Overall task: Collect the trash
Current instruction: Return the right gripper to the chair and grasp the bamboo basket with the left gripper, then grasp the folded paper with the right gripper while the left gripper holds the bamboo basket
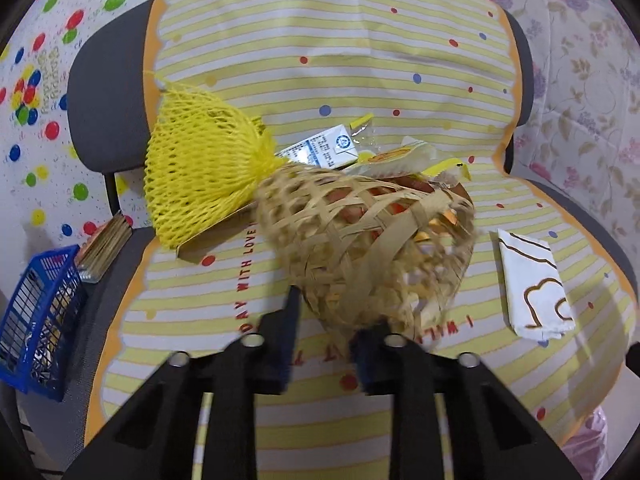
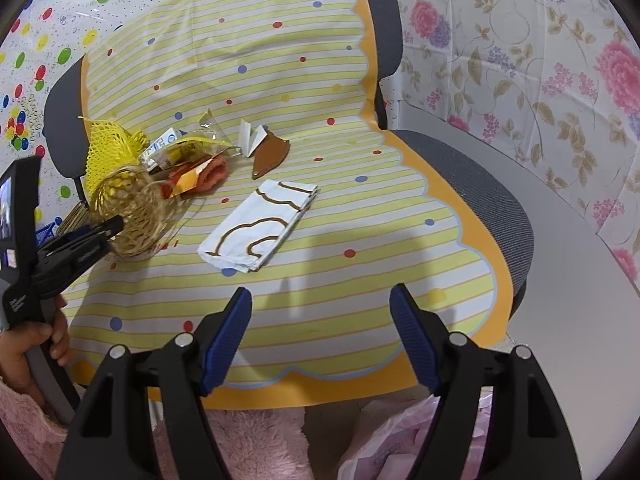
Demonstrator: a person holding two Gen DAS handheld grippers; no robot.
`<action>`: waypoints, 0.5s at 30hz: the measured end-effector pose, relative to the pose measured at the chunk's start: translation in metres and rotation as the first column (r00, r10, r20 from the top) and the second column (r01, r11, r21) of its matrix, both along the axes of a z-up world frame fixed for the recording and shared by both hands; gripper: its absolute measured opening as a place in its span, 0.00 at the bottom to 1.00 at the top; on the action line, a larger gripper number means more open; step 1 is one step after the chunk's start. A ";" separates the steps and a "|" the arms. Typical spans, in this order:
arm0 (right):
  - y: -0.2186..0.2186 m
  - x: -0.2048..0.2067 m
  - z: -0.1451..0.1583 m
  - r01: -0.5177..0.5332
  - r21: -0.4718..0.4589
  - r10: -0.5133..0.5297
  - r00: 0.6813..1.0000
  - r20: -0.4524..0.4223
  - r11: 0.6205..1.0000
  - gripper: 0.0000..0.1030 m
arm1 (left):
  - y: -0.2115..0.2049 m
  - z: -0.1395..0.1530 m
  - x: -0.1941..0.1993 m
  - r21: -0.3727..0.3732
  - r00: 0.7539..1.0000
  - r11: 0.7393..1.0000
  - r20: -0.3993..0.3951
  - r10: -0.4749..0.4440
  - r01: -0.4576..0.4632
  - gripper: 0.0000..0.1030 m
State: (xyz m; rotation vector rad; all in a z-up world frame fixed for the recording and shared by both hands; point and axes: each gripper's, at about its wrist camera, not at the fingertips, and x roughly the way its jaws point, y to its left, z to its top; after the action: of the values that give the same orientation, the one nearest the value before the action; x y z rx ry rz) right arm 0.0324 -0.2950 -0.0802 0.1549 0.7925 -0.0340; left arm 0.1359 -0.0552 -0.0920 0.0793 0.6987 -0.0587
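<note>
Two grippers: our left gripper point(image 1: 326, 322) has its jaws clamped on the woven bamboo basket point(image 1: 368, 248), while our right gripper point(image 2: 322, 336), jaws apart and empty, faces the folded paper bag point(image 2: 260, 228) lying diagonally just ahead on the chair cover point(image 2: 360, 280).

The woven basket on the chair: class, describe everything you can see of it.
The woven basket is a small, open-weave piece of tan, bamboo-like strips, blurred in both views. It lies tipped on the striped mat, orange and gold wrappers showing through its gaps. The left gripper is closed on its near end. The yellow net touches its far side.
</note>
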 end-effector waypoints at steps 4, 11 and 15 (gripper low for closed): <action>0.008 0.001 0.001 -0.020 -0.002 0.020 1.000 0.009 1.000 0.69 | 0.022 0.008 -0.020 -0.060 1.000 0.998 0.022 -0.022 0.024 0.05; 0.022 0.022 -0.009 -0.040 0.029 0.040 0.999 0.013 0.999 0.59 | 0.057 0.029 -0.049 -0.169 0.996 0.986 0.084 0.030 -0.015 0.05; 0.029 0.046 -0.021 -0.044 0.052 0.045 0.999 -0.007 0.998 0.59 | 0.061 0.033 -0.052 -0.160 0.994 0.987 0.104 0.030 -0.013 0.05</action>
State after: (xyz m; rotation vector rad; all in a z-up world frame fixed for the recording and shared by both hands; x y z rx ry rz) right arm 0.0789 -0.2663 -0.1011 0.1859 0.8052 0.0276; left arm 0.0840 0.0055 -0.0589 -0.0777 0.5863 -0.0890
